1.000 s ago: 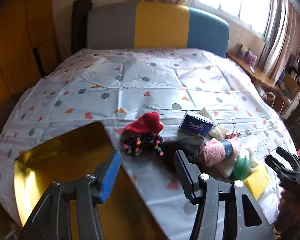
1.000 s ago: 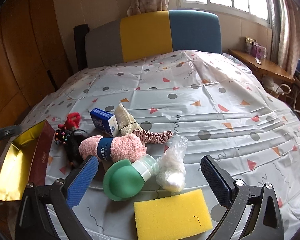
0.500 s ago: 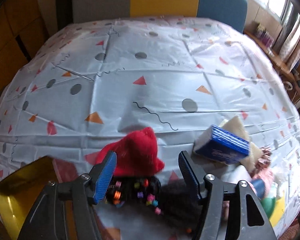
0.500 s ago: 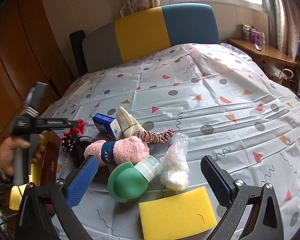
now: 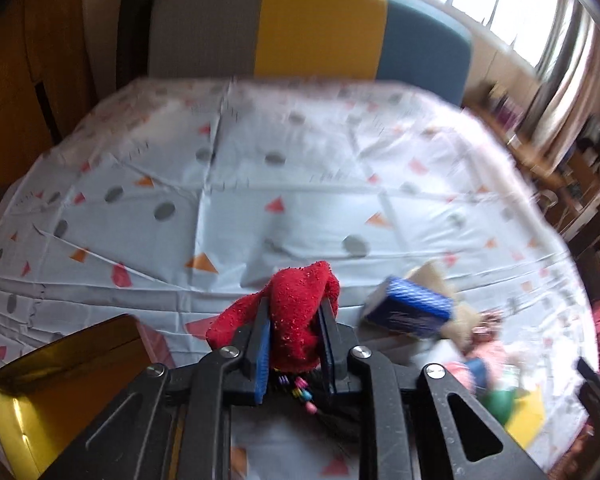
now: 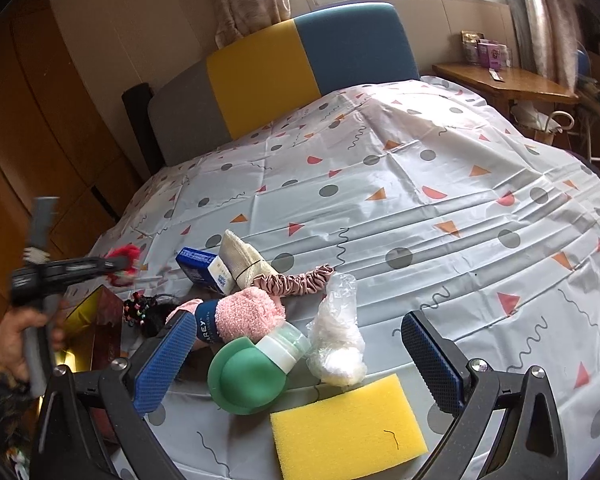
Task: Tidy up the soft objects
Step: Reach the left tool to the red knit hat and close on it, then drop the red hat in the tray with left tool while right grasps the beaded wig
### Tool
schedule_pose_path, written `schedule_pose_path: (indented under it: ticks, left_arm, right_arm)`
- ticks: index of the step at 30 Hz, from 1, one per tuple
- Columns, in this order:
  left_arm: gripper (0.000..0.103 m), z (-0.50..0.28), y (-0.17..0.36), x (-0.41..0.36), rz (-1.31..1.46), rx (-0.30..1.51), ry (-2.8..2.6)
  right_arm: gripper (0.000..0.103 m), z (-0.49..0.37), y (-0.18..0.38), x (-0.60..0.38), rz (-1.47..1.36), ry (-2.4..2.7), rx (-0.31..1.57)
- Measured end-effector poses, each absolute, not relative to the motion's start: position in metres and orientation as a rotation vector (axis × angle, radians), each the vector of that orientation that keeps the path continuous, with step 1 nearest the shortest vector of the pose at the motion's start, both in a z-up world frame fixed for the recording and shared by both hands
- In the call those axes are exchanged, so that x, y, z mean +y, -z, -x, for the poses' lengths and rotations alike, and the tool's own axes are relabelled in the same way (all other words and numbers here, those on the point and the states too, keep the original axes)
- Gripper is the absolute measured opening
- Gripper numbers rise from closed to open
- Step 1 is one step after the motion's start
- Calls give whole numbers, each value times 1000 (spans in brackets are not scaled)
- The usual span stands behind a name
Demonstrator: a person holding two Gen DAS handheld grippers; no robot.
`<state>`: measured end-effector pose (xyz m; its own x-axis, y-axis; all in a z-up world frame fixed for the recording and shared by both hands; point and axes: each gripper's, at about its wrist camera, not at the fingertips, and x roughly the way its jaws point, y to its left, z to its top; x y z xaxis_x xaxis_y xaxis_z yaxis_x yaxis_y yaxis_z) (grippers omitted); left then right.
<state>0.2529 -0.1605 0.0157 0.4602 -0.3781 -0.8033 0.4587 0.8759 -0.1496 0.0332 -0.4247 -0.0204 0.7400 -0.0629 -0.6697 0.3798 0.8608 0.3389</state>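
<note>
Red sock [image 5: 300,312] clamped above gold box [image 5: 52,396].

Your bed [image 6: 440,184] has a patterned sheet [image 6: 380,208]. On it lie a yellow sponge [image 6: 346,426], a pink sock roll [image 6: 244,314] and a blue tissue pack [image 6: 200,264].

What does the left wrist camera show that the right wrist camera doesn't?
Only the left wrist view shows up close the left tool shut on the red fuzzy item, pads pressing both sides. Only the right wrist view shows the open right tool, the pink scrunchie, the plastic bag and the hand holding the left tool. Both show the blue tissue pack, yellow sponge, gold box and patterned sheet.
</note>
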Motion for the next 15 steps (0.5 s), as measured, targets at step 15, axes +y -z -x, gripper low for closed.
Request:
schedule_pose_path:
  ticks: [15]
  left_arm:
    - [20, -159, -48, 0, 101, 880, 455]
  right_arm:
    - [76, -110, 25, -297, -120, -162, 871]
